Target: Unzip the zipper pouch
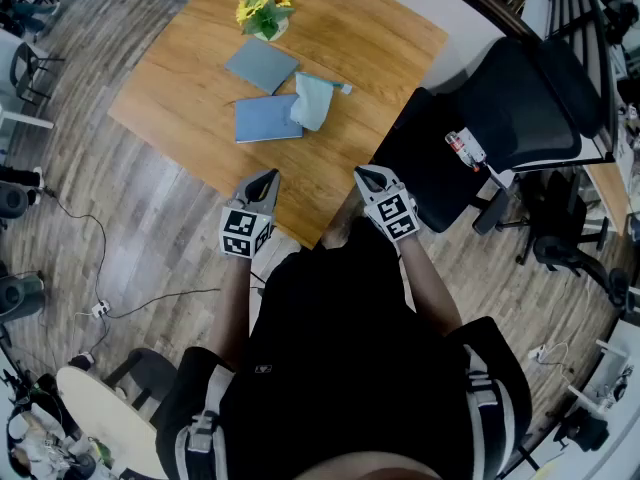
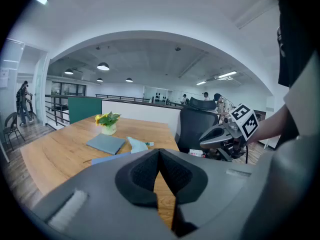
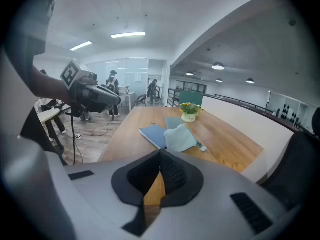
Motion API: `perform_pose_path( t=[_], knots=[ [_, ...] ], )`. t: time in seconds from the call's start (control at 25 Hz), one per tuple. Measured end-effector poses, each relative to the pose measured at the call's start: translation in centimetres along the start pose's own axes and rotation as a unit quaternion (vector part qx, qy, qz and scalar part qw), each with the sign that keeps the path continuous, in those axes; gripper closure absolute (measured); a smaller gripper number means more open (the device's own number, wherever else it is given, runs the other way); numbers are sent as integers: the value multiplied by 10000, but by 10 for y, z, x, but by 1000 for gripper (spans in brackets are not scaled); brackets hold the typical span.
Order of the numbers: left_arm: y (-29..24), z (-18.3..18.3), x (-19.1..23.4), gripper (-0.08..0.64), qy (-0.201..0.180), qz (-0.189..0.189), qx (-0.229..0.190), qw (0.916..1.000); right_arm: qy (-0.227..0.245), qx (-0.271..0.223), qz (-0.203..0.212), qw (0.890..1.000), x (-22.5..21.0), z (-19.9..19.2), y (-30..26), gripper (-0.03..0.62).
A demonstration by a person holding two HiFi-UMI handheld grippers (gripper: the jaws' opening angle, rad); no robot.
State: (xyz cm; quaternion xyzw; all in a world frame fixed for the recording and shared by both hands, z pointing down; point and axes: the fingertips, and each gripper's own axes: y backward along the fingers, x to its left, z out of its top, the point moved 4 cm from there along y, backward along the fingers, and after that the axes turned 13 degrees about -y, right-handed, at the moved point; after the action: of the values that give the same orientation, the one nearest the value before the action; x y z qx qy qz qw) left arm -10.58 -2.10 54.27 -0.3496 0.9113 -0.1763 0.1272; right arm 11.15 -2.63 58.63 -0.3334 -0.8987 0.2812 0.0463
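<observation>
I can't make out the zipper on the pale green pouch [image 1: 314,99] from the head view; it's too small to tell. The pouch covers the blue notebook's [image 1: 267,119] far right corner. The desk's [image 1: 190,78] far corner is cut off by the top edge. The grey bodies of the left hand-held gripper [image 2: 159,151] and the right hand-held gripper [image 3: 161,154] block the near desk in their own views.

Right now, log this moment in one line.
left claw: shut, empty | right claw: shut, empty | pouch: on table, untouched
</observation>
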Motion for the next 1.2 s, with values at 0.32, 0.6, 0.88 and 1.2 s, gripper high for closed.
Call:
perform_pose_path(
  t=[0.32,0.6,0.88,1.2],
  knots=[
    [10,-10,38,560,106,158,-123,9997,203,211,103,9995,22,14,-32,589],
    [11,-11,46,560,194,275,-222,9992,346,50,35,9994,15,32,-45,589],
    [10,-2,42,558,156,280,-305,9990,208,-151,54,9997,11,32,-40,574],
    [-1,8,34,492,26,200,-291,9994,140,-351,7,9993,6,31,-32,505]
  ],
)
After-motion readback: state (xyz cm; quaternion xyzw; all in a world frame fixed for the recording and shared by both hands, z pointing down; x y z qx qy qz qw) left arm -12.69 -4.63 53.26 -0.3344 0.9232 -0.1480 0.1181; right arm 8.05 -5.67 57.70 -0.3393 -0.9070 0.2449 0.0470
